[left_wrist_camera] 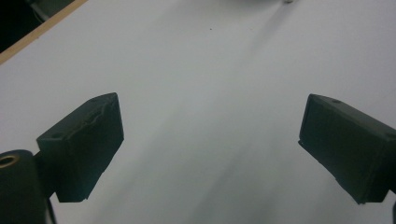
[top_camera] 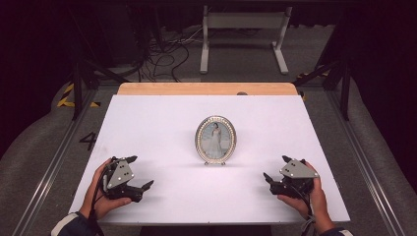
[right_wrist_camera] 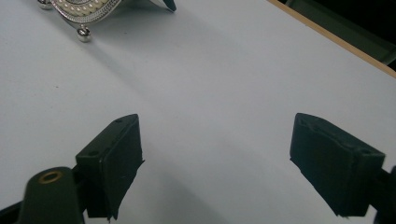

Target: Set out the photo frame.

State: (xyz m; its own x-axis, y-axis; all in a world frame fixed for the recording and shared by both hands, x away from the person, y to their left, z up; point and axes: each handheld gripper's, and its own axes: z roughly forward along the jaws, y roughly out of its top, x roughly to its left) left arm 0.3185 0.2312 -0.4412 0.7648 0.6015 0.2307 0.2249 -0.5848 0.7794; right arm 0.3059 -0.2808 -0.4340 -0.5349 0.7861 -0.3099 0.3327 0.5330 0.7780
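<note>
Picture frame (top_camera: pixel 215 140) stands mid-table (top_camera: pixel 157 123), between both grippers.

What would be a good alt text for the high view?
An oval photo frame stands upright mid-table. Near the front edge, the left gripper and right gripper, both open and hand-held, flank it without touching.

**Both grippers held wide apart, nothing clasped**

The black two-jaw left gripper (top_camera: pixel 139 172) rests low in the person's left hand (top_camera: pixel 101 194), jaws spread wide with only bare surface between them. The black two-jaw right gripper (top_camera: pixel 277 168), in the right hand (top_camera: pixel 310 196), stands likewise gaping and holds nothing.
</note>
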